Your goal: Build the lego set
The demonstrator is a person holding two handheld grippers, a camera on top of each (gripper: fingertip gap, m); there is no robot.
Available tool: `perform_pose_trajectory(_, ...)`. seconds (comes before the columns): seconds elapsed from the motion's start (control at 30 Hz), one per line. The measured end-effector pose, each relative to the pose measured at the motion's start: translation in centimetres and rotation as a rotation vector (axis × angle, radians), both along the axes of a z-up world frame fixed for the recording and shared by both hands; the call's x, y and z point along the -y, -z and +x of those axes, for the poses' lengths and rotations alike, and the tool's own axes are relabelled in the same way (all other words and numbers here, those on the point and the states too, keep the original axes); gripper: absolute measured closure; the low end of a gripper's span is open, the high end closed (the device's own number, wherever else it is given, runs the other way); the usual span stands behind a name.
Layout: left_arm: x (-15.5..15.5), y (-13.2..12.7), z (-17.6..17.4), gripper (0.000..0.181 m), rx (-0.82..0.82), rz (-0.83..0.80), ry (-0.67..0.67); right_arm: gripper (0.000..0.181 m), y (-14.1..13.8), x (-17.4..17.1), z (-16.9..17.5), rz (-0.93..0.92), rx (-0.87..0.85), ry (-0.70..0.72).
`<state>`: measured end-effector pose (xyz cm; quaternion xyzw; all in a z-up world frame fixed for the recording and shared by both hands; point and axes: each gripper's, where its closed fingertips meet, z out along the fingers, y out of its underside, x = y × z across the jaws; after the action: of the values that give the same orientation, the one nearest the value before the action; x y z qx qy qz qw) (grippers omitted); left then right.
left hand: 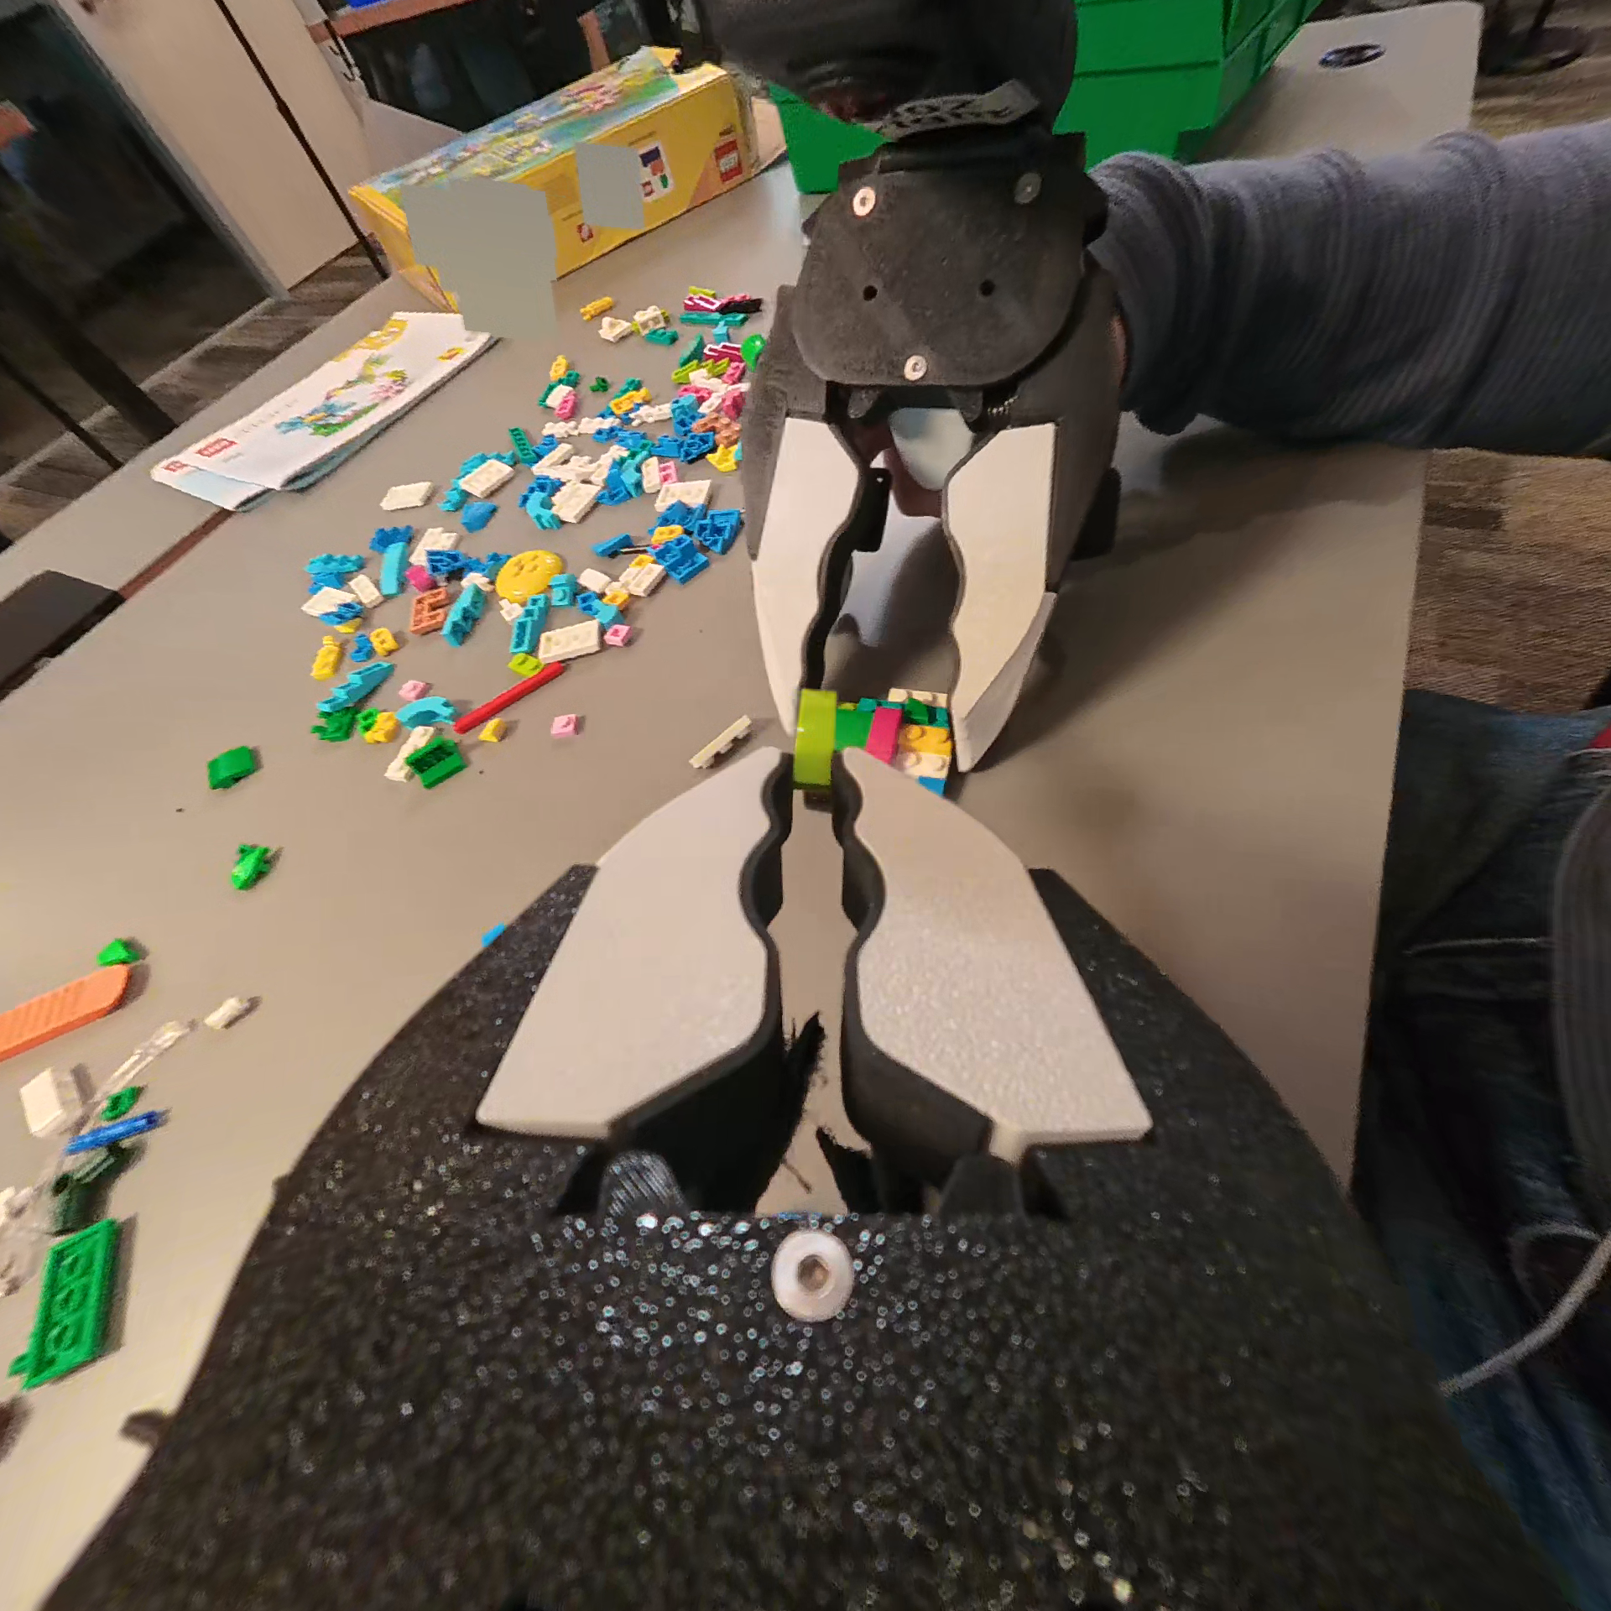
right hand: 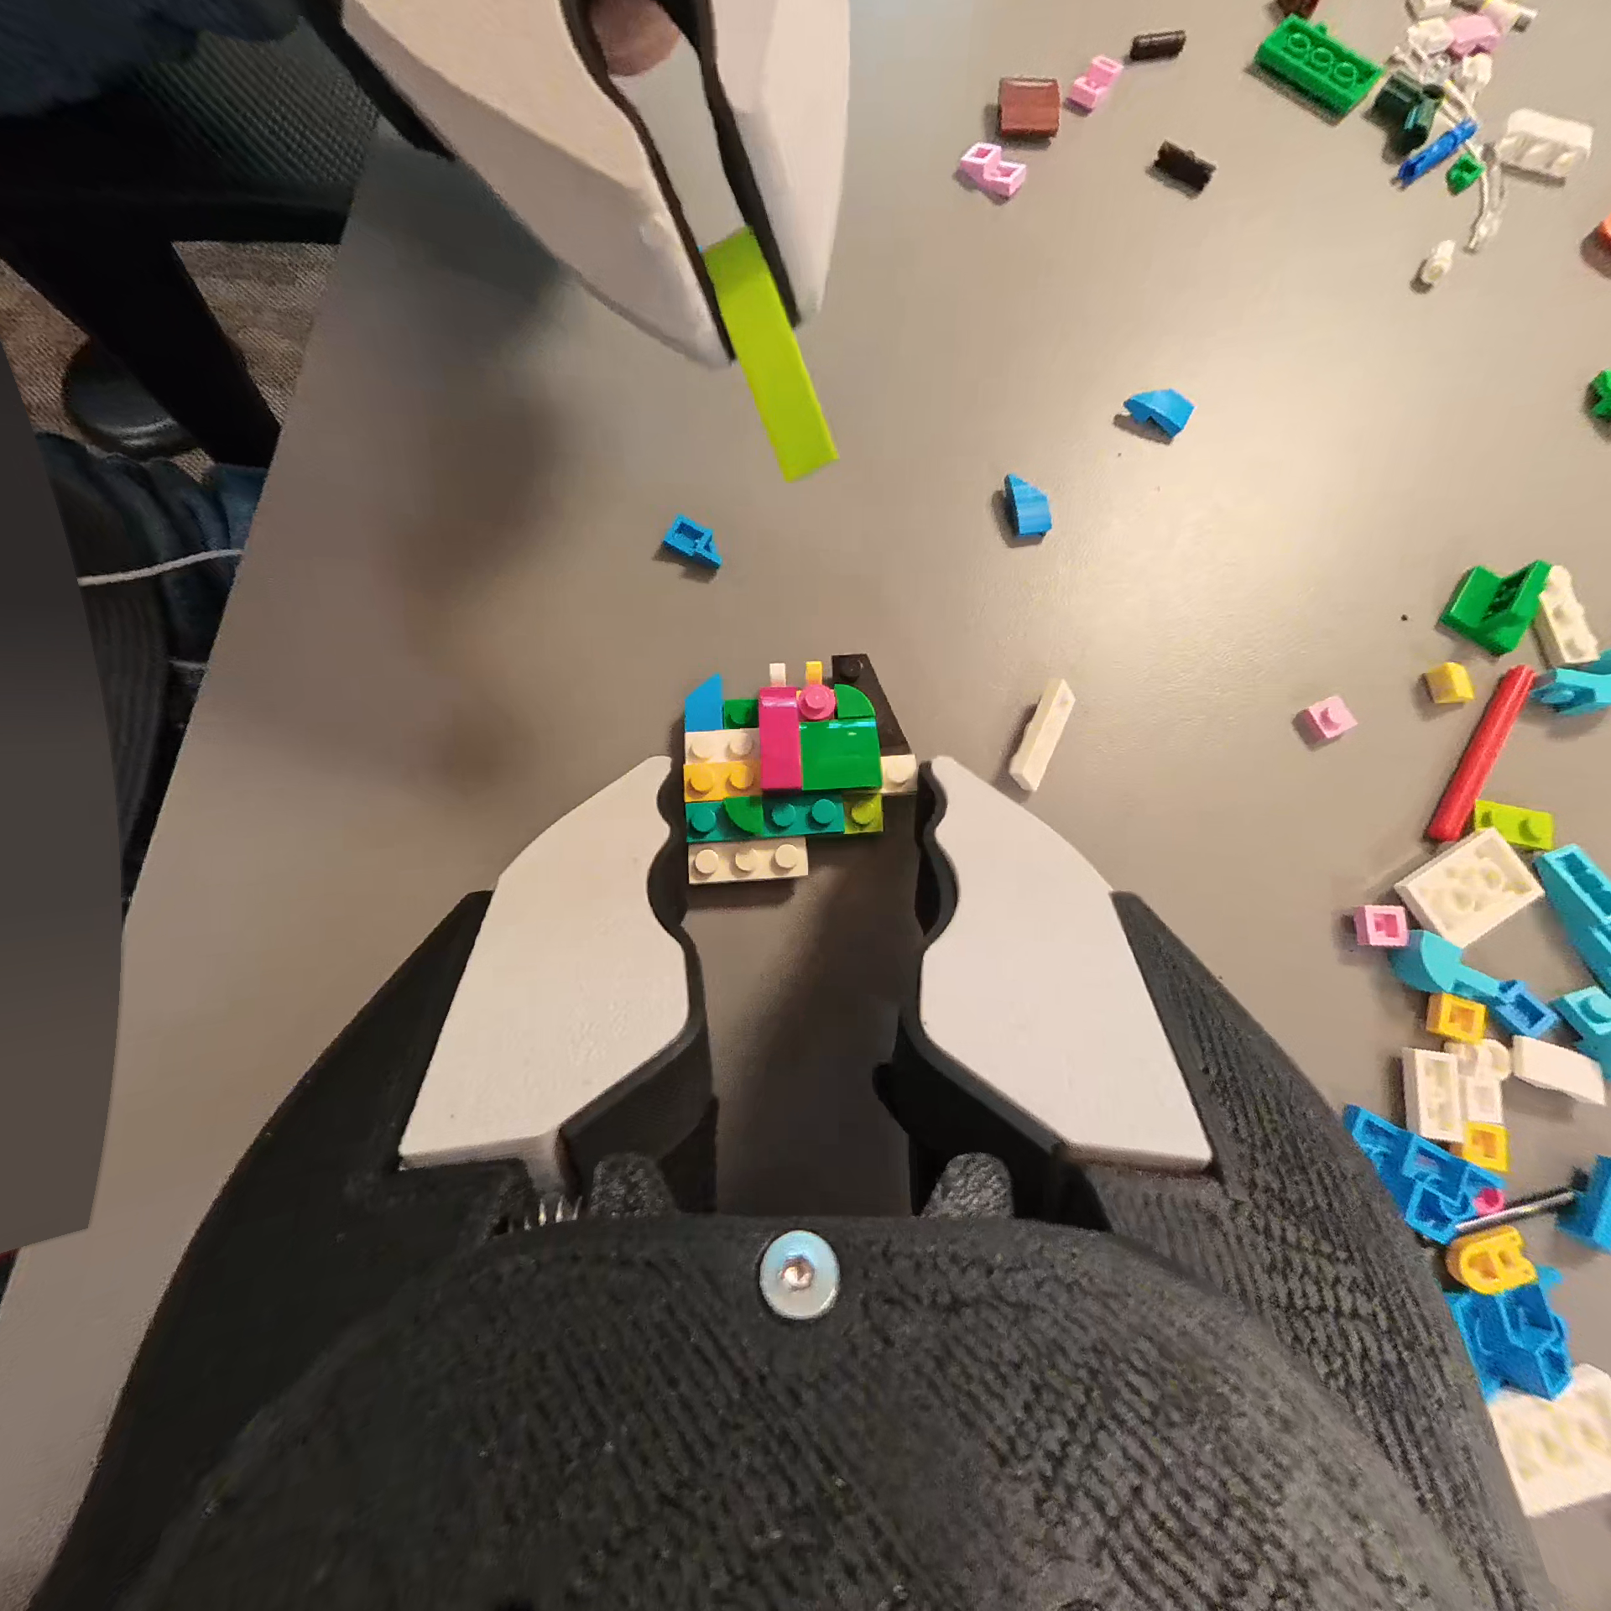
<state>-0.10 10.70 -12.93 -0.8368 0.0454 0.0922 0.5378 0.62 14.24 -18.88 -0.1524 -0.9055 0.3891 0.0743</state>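
Observation:
A small multicoloured lego build [right hand: 785, 767] sits on the grey table [right hand: 1133, 567]. My right gripper [right hand: 798, 776] has one finger against each side of it and is shut on it. The build also shows in the left wrist view [left hand: 911, 732], between the right gripper's [left hand: 880, 723] fingers. My left gripper [left hand: 813, 767] is shut on a lime green flat piece [left hand: 815, 737] and holds it just left of the build. In the right wrist view the left gripper [right hand: 758, 327] comes in from the top, and the lime piece [right hand: 776, 384] sticks out toward the build.
Loose bricks [left hand: 567, 523] are scattered across the table's left and middle. A yellow box [left hand: 558, 174] and a booklet [left hand: 322, 410] lie behind them. A white bar [right hand: 1042, 732] and a red rod [right hand: 1482, 750] lie right of the build. A person's sleeve [left hand: 1351, 288] reaches in from the right. About 7 cm separates my left fingertips from my right. It is some 12 cm from my right tips to the red rod [right hand: 1482, 750]. Seen from the left wrist view [left hand: 511, 696] as well.

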Motion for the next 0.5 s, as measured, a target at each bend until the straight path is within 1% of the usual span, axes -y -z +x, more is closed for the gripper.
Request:
perform_pose_trajectory(0.13, -0.1, 0.4, 0.4, 0.174, 0.078, 0.004, 0.027, 0.132, 0.0, 0.0, 0.0, -0.008, 0.015, -0.002)
perform_pose_trajectory(0.23, 0.0, 0.6, 0.5, 0.174, 0.126, 0.004, 0.042, 0.133, -0.1, 0.3, 0.3, -0.021, -0.003, -0.031)
perform_pose_trajectory(0.3, 0.0, 0.6, 0.6, 0.174, 0.147, 0.009, 0.047, 0.133, -0.4, 0.7, 0.3, -0.044, -0.022, -0.044)
perform_pose_trajectory(0.5, -0.4, 1.1, 1.1, 0.174, 0.177, 0.005, 0.067, 0.133, -1.3, 1.1, -0.2, -0.093, -0.061, -0.024)
